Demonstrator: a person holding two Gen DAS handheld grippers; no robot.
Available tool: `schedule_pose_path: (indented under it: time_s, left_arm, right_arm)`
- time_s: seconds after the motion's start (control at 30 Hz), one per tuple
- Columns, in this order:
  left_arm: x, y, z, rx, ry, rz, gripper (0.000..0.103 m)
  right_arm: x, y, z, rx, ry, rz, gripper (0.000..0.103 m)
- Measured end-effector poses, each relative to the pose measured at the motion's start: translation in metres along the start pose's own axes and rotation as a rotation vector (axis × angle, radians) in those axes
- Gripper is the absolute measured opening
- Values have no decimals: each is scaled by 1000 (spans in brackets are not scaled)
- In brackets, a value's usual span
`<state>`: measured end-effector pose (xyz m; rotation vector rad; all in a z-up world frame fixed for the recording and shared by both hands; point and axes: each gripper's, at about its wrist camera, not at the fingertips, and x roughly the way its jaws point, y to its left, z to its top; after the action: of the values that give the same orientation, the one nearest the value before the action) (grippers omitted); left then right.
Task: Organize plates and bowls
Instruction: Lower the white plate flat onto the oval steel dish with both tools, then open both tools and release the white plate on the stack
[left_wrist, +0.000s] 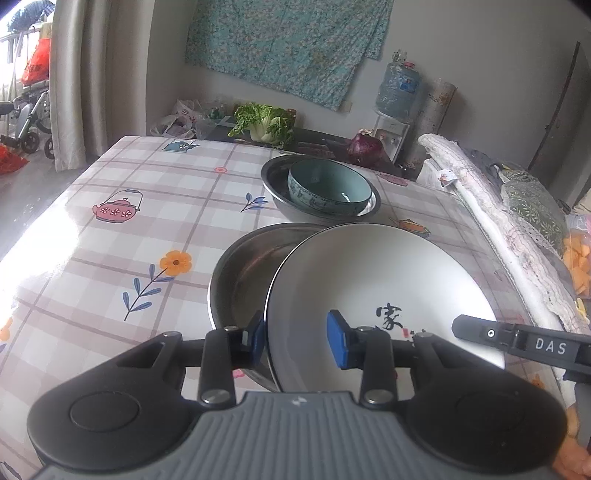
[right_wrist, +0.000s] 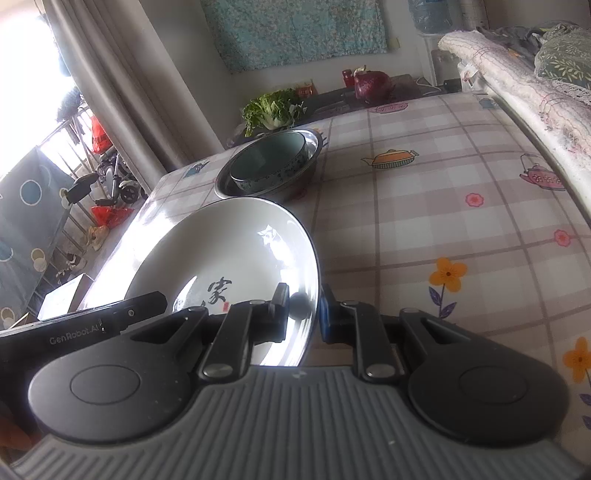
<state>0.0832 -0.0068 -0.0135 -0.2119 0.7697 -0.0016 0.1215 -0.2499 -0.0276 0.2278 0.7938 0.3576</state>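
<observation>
Both grippers clamp one white plate (left_wrist: 369, 288) by its rim: the left gripper (left_wrist: 299, 341) on its left edge with jaws narrow, the right gripper (right_wrist: 301, 314) on its right edge with jaws nearly closed. In the left wrist view a steel pan (left_wrist: 240, 273) sits under the plate at 10 o'clock, their rims overlapping. At 12 o'clock, a teal bowl (left_wrist: 328, 188) rests inside a steel basin (left_wrist: 277, 192). The checked tablecloth (left_wrist: 147, 221) lies bare toward 9 o'clock. Bedding (left_wrist: 498, 206) borders the table at 2 o'clock; greens (left_wrist: 264, 123) and a purple cabbage (left_wrist: 365, 147) line the far edge.
</observation>
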Motion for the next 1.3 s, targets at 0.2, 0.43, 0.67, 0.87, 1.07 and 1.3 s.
schedule_pose_path:
  time_s: [0.2, 0.43, 0.67, 0.87, 1.07, 1.3]
  left_arm:
    - [13, 15, 5, -23, 16, 15, 35]
    - [26, 26, 4, -41, 37, 5, 35]
    - [34, 33, 2, -59, 53, -21, 34]
    - [31, 34, 4, -61, 43, -28, 34]
    - [18, 33, 8, -40, -11, -31, 34]
    - [15, 31, 8, -21, -6, -17, 44]
  right_arm:
    - [26, 12, 8, 3, 45, -6, 17]
    - [50, 15, 16, 14, 89, -24, 17]
    - [59, 13, 22, 23, 96, -42, 17]
    - [63, 10, 28, 38, 83, -50, 17]
    - [62, 11, 35, 41, 55, -50, 20]
    - [58, 11, 30, 54, 51, -52, 24]
